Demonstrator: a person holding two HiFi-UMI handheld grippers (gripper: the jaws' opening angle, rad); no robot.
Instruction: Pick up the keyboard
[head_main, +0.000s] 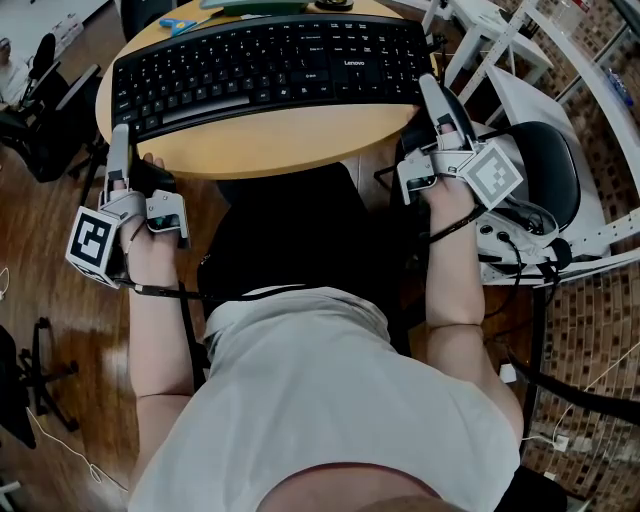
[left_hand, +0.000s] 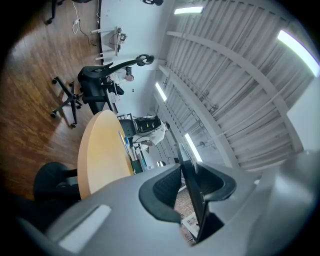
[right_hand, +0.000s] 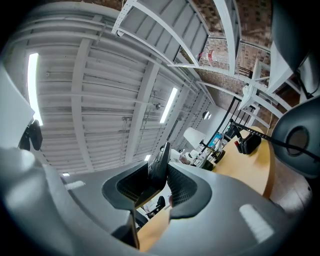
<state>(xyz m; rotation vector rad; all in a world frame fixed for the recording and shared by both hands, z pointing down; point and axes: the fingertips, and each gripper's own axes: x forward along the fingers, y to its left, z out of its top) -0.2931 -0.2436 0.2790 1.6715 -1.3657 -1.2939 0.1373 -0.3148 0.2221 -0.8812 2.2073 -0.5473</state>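
**While both ends are gripped, a clear lift is not yet shown**

Although the keyboard (head_main: 265, 65) is clamped at its left end by the left hand-held gripper (head_main: 118, 135) and at its right end by the right hand-held gripper (head_main: 432, 92), it cannot be told whether it is raised off the counter (head_main: 270, 150) or is lying on it. Each pair of jaws is seen part closed on the keyboard's thin dark edge, and nothing else is held. The grasp is judged done; a plain lift is judged left.

The counter is round and of pale wood, and a blue-handled tool (head_main: 178, 24) is seen at its far edge. A wooden floor (head_main: 60, 240) is laid at the left and brick-patterned flooring (head_main: 590, 310) at the right. White framing (head_main: 515, 45) is set beside the counter, and a ribbed white ceiling (left_hand: 240, 65) with strip lights is seen overhead.
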